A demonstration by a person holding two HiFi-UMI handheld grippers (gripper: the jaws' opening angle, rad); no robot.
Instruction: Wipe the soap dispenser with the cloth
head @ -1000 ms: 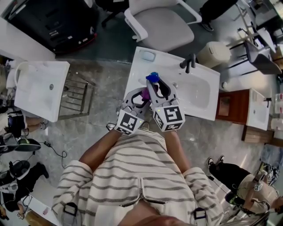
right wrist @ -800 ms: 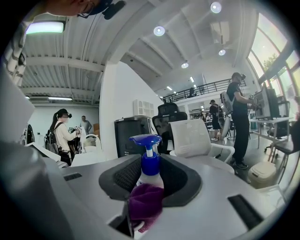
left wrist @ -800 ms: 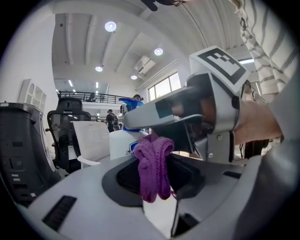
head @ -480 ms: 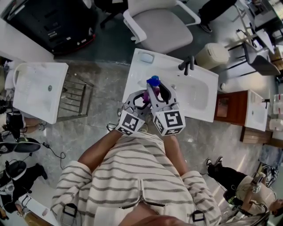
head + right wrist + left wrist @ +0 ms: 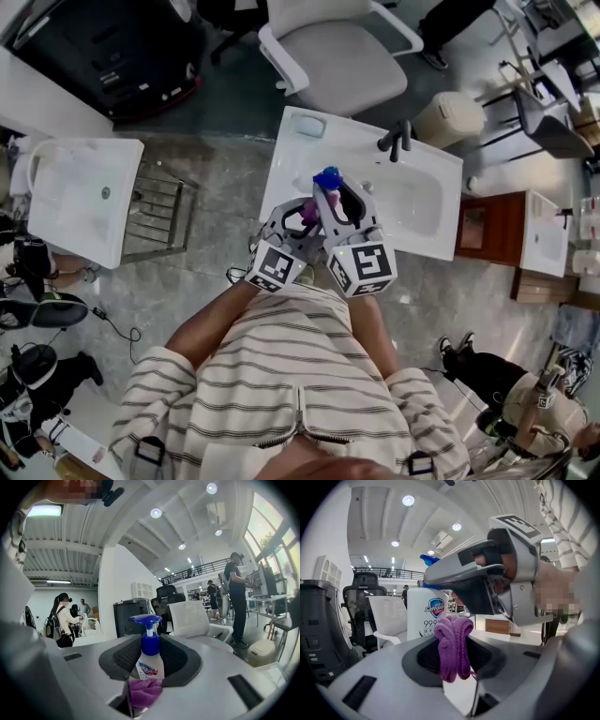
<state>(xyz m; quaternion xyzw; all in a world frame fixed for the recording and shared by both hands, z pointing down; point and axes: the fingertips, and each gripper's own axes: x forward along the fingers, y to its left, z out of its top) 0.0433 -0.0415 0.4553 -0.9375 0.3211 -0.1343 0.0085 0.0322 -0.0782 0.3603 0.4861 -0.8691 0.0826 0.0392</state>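
A white soap dispenser (image 5: pixel 326 177) with a blue pump sits between the jaws of my right gripper (image 5: pixel 331 188), which is shut on it and holds it above the white washbasin counter (image 5: pixel 427 220). In the right gripper view the bottle (image 5: pixel 150 660) stands upright between the dark pads, with the cloth (image 5: pixel 145 691) pressed against its lower front. My left gripper (image 5: pixel 302 209) is shut on a bunched purple cloth (image 5: pixel 307 208). In the left gripper view the cloth (image 5: pixel 453 644) touches the bottle's labelled side (image 5: pixel 427 613), under the right gripper (image 5: pixel 497 583).
A black tap (image 5: pixel 398 136) and a pale soap dish (image 5: pixel 310 122) stand at the counter's far edge. Behind it are an office chair (image 5: pixel 337 56) and a white bin (image 5: pixel 450 114). A second basin (image 5: pixel 80 192) and a metal rack (image 5: pixel 159 206) are at the left.
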